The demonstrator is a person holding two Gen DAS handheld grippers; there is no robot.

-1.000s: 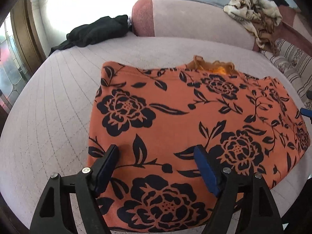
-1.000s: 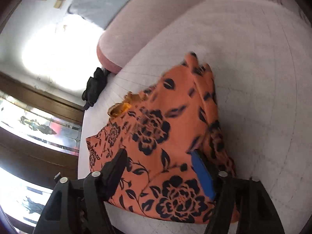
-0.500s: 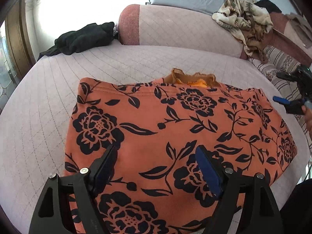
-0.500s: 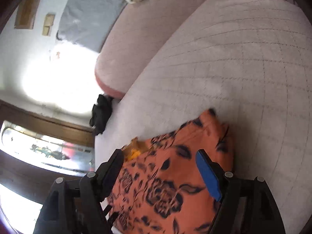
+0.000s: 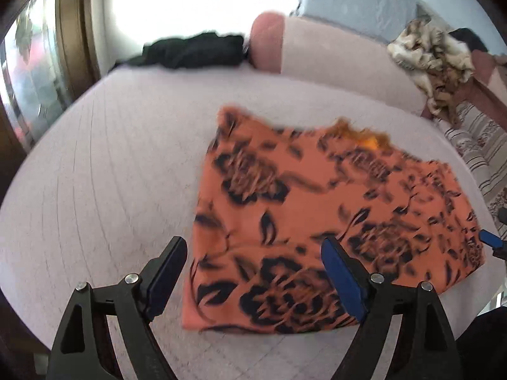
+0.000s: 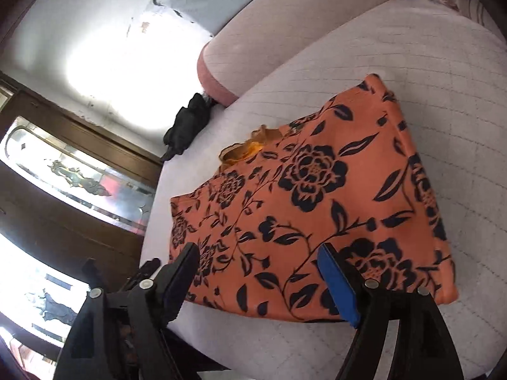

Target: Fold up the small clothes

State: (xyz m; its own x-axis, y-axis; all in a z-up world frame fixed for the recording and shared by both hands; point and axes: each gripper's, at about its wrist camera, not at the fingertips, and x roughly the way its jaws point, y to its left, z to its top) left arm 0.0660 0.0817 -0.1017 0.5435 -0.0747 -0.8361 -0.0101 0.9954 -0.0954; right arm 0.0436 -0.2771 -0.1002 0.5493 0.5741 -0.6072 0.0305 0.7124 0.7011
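Note:
An orange garment with black flowers [image 5: 317, 221] lies folded flat in a rough rectangle on the pale quilted bed [image 5: 111, 174]. A lighter orange bit pokes out at its far edge. My left gripper [image 5: 253, 272] hovers over the garment's near left corner. Its jaws are opening, the cloth edge shows between them, and the pads press on nothing. From the other side the same garment [image 6: 317, 205] fills the right wrist view. My right gripper [image 6: 259, 281] hangs above its near edge, jaws opening, nothing pinched. A blue fingertip of the right gripper [image 5: 489, 240] peeks in at the garment's right side.
A black garment [image 5: 193, 50] lies at the bed's far edge beside a pink bolster [image 5: 332, 57]. A crumpled beige patterned cloth [image 5: 434, 60] hangs over it at the right, above striped bedding [image 5: 475, 152]. A dark wooden mirrored cabinet [image 6: 79, 171] stands beyond the bed.
My left gripper has slid left, from over the middle of the garment to its left corner. The right wrist view swung away and back over the garment's near edge. Both jaws stand slightly wider.

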